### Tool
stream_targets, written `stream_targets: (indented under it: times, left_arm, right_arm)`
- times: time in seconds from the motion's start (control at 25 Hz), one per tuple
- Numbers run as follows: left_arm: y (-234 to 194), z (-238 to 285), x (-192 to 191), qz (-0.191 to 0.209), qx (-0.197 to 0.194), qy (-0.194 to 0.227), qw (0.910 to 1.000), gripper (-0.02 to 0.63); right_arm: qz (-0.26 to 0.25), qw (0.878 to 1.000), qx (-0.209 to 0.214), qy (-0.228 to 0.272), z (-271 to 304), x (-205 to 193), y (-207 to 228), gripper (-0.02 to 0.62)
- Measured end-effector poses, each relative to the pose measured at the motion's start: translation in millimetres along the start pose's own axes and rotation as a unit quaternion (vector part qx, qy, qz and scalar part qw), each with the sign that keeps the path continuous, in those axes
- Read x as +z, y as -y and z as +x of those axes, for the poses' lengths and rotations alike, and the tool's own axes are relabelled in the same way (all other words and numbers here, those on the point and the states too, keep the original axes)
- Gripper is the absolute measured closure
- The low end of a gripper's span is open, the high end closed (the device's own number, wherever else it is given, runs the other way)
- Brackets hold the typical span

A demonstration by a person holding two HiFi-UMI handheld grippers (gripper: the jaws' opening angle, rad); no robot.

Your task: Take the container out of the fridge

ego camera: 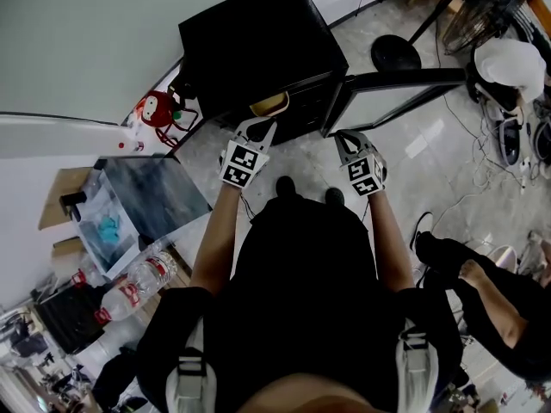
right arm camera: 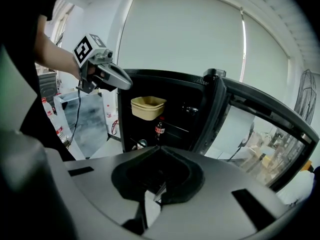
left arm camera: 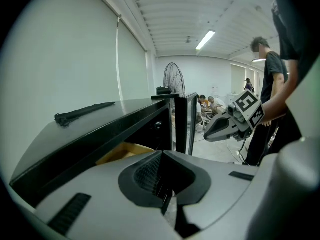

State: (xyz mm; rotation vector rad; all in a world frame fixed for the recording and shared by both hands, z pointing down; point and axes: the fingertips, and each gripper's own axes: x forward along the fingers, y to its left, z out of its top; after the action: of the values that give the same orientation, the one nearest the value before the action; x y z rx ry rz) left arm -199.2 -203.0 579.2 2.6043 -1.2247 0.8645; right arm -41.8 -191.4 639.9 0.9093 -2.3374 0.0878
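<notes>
Head view looks down; gripper views face fridge (ego camera: 258,41).

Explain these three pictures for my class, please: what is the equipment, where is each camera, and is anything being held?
No robot here: a person in black holds a grey two-fingered tool in each hand, the left gripper and the right gripper, each topped with a cube of square markers. The head view looks down from a camera on the person's head; the other two pictures come from a camera on each gripper, looking along its fingers. In front stands a small black fridge with its glass door swung open. Inside, on the upper shelf, sits a beige rectangular container, with a dark red-labelled bottle below it. Both pairs of fingers are shut and hold nothing.
</notes>
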Motion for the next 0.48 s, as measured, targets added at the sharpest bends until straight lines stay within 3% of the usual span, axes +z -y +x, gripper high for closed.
stream_targets:
  times: [0.48]
  left_arm:
    - [-9.0,26.7,-3.6,0.060,-0.010,-0.039,0.9974,0.586]
  right_arm:
    - [0.005,1.000,-0.012,-0.010,1.4,-3.4,11.1,0.596]
